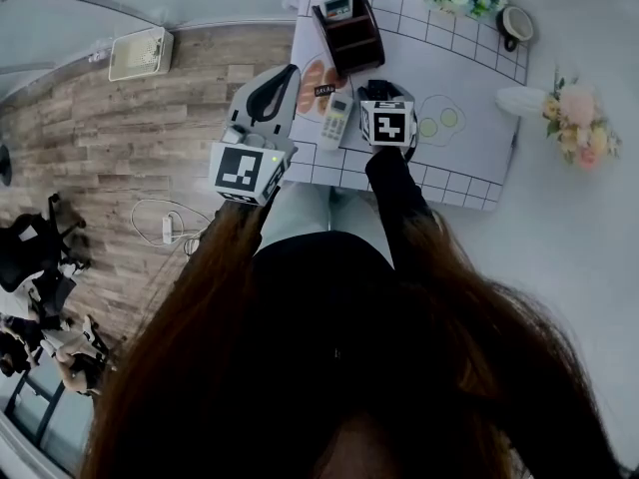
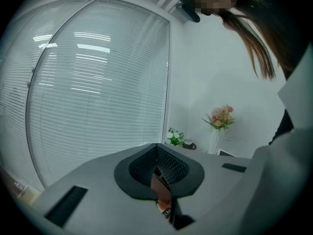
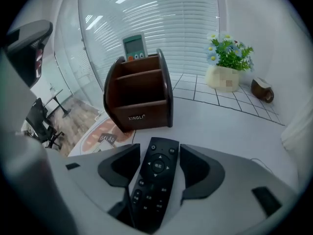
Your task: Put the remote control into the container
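A black remote control [image 3: 154, 180] lies on the white checked table between the jaws of my right gripper [image 3: 156, 163], which is open with a gap on each side of the remote. Just beyond it stands the brown wooden container [image 3: 139, 94] with a white remote [image 3: 133, 47] upright in its back compartment. In the head view the container [image 1: 349, 36] is at the far end of the table and my right gripper [image 1: 385, 93] covers the black remote. A second white remote [image 1: 336, 120] lies to its left. My left gripper [image 1: 283, 78] hovers at the table's left edge, shut [image 2: 159, 173] and empty.
A pot of blue and white flowers [image 3: 225, 62] and a dark cup [image 3: 262, 89] stand at the back right. A vase of pink flowers [image 1: 574, 113] is at the far right. A round printed mat [image 3: 100, 133] lies left of the container, by the table's edge.
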